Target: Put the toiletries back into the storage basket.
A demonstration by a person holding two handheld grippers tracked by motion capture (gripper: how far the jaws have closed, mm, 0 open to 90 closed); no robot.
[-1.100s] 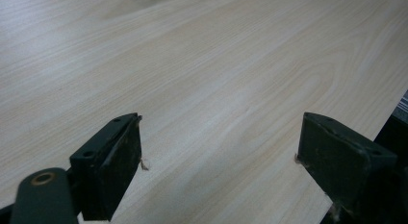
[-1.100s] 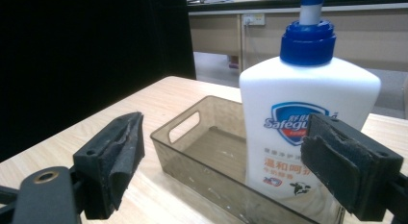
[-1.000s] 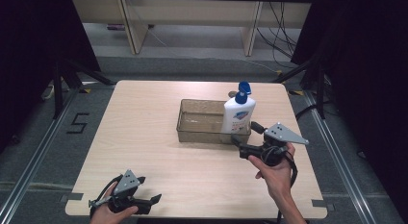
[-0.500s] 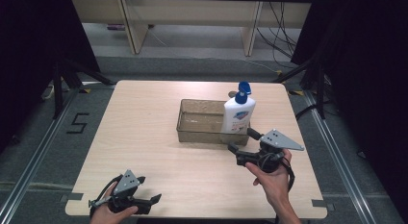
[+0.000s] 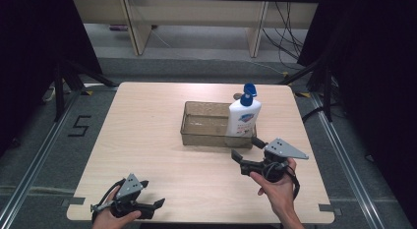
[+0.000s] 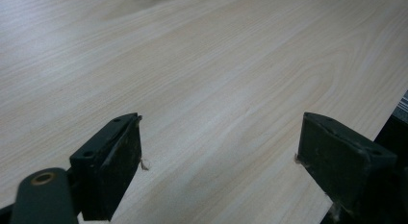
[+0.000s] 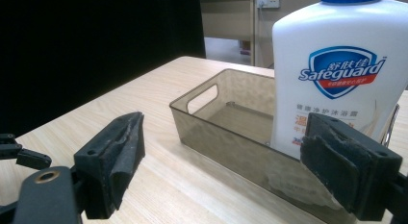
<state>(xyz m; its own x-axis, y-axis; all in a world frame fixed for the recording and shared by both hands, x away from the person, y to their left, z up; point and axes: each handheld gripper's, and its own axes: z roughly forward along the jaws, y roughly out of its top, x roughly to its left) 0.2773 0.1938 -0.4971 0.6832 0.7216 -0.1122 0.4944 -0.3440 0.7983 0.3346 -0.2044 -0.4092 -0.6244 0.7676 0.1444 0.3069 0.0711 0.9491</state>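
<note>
We see the bottle (image 5: 242, 118) standing upright at the right end of the bin (image 5: 204, 124), so the placing looks done. Our right gripper (image 5: 244, 147) sits just in front of the bin, jaws apart and empty. Our left gripper (image 5: 158, 205) rests near the table (image 5: 147, 116) edge, jaws also apart. Little seems left but pulling clear.

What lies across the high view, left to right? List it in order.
Left gripper at the table's near edge → clear tray in the middle of the table → right gripper with jaws apart, aimed at the tray's right end. The soap bottle stands in that end, overlapping both, so I leave it unplaced.
</note>
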